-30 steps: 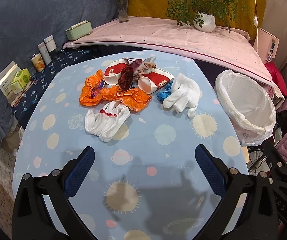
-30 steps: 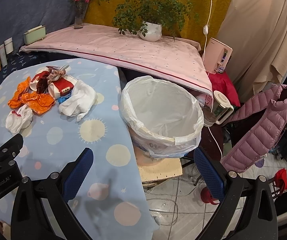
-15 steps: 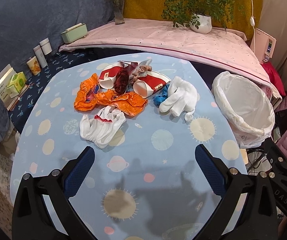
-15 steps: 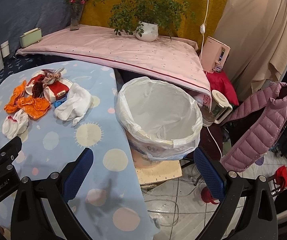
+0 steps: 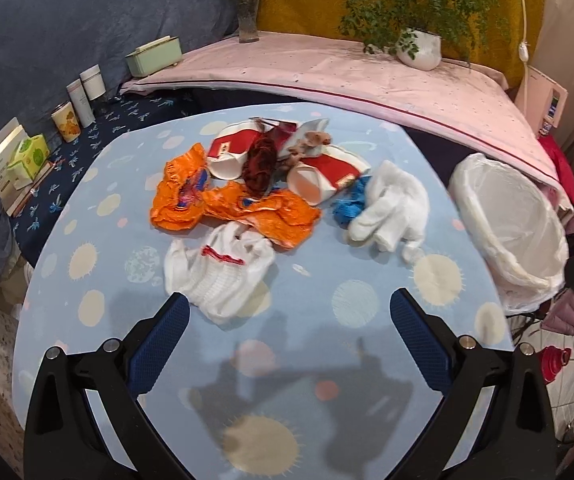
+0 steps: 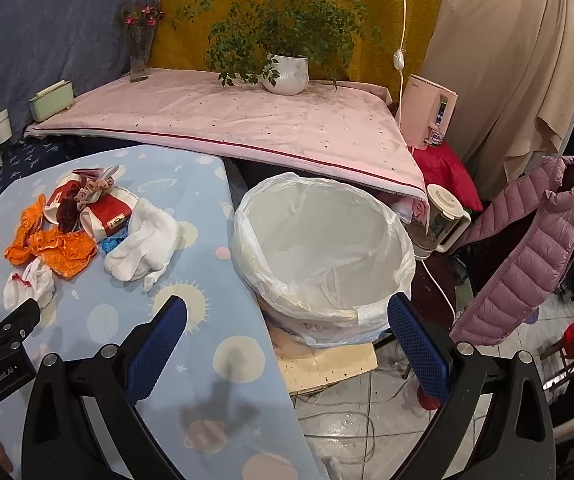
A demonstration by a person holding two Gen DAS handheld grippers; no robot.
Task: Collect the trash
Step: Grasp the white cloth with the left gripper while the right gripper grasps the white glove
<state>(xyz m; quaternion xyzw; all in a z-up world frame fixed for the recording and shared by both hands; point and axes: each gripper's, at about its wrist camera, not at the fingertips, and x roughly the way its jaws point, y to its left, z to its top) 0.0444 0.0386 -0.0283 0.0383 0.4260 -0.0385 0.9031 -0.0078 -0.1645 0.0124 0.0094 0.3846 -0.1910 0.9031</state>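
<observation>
Now closer to the trash pile (image 5: 263, 196) on the table (image 5: 351, 344) than a second ago, left gripper (image 5: 289, 312) wide apart and empty, right gripper (image 6: 287, 316) likewise, apparently nearing the closest white wad (image 5: 219, 276); bin (image 6: 323, 248) empty, collection not begun.

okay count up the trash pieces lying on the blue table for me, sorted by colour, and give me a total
White crumpled pieces: 2
Orange wrappers: 2
Red-and-white paper cups: 2
Dark red bundle: 1
Blue scrap: 1
Tan crumpled bit: 1
Total: 9
</observation>
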